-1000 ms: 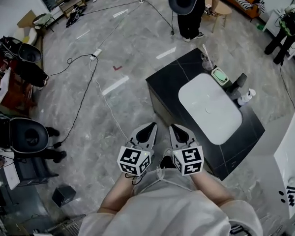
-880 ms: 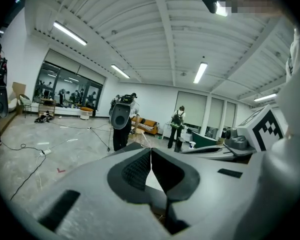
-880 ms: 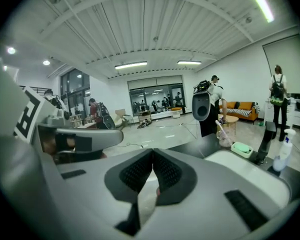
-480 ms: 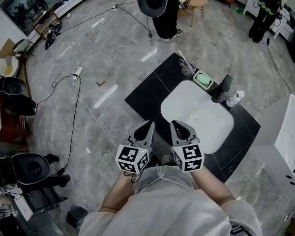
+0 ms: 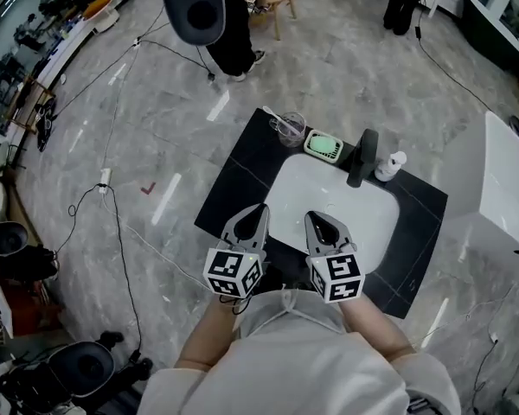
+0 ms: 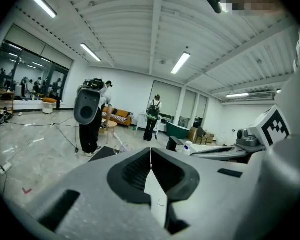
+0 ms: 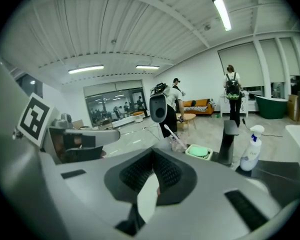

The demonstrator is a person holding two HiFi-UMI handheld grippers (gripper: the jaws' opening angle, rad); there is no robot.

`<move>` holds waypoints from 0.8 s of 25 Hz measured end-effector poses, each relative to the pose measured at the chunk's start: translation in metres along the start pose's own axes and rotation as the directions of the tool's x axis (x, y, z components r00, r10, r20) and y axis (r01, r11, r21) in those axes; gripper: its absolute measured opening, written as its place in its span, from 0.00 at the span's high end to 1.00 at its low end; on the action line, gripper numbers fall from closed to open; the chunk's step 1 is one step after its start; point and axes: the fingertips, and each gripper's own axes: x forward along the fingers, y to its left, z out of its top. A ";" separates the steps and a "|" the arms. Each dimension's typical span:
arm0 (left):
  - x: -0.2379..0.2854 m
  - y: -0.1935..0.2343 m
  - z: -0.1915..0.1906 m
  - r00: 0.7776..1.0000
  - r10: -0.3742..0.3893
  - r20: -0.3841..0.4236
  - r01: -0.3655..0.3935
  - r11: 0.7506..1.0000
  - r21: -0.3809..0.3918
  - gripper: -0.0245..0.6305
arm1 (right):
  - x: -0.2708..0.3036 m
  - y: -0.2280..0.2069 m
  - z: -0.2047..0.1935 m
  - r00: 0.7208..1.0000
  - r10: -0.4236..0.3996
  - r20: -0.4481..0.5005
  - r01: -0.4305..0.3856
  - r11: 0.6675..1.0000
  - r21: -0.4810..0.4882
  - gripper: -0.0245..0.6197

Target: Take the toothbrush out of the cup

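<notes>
Though tiny overhead, toothbrush in cup plain in right gripper view.

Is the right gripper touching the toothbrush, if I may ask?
Apart: the head view shows the right gripper at the sink's near edge, the toothbrush beyond its far edge.

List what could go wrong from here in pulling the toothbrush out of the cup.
The clear cup stands near the counter's far corner; a slanted pull on the leaning toothbrush could tip it over the edge.
The left claw and right claw are both shut; one must open before reaching, or it may knock the toothbrush.
The soap dish sits beside the cup; a wide approach may bump it.
</notes>
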 end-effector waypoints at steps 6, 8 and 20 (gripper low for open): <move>0.051 0.029 0.017 0.992 -0.124 -0.039 0.124 0.992 -0.003 0.93 | 0.030 -0.025 0.017 0.988 -0.153 -0.003 0.153 0.986 0.060 0.92; 0.065 0.040 0.021 0.986 -0.161 -0.051 0.161 0.987 -0.003 0.93 | 0.040 -0.032 0.021 0.979 -0.204 -0.002 0.204 0.976 0.078 0.92; 0.146 0.104 0.012 0.943 -0.301 -0.142 0.300 0.953 -0.028 0.93 | 0.109 -0.047 0.022 0.920 -0.390 -0.045 0.392 0.907 0.154 0.92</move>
